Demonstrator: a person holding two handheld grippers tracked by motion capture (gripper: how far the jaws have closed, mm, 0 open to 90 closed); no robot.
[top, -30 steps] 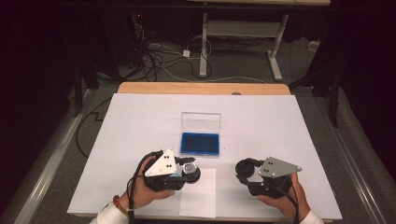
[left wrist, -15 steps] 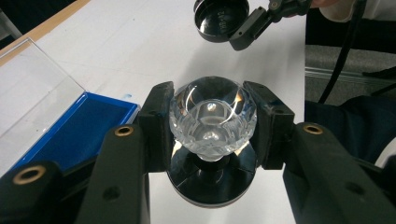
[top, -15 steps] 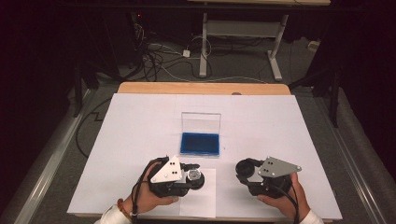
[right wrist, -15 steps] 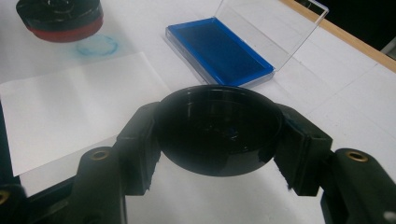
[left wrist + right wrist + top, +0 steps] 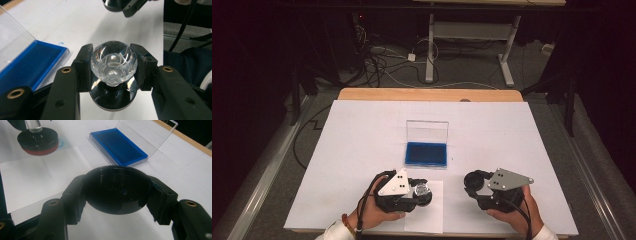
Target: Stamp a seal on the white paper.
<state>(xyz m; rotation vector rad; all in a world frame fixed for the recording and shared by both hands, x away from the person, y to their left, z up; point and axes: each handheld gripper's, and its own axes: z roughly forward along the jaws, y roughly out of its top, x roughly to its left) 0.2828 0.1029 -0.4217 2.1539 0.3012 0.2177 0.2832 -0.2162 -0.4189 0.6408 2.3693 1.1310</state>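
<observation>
Left gripper point(image 5: 113, 65) has its fingers clamped on the clear faceted knob point(image 5: 114, 61) of a stamp, whose black round base point(image 5: 113, 96) sits just below the fingers over the sheet of paper point(image 5: 432, 216). Right gripper point(image 5: 117, 192) grips a black round cap point(image 5: 117, 188) between its fingers, rim up. Beyond both sets of fingers lies the open blue ink pad point(image 5: 426, 153) on the white worktop point(image 5: 362, 135). Likely a stamping step: best to keep the base flat, press straight down, then lift cleanly without sliding.
</observation>
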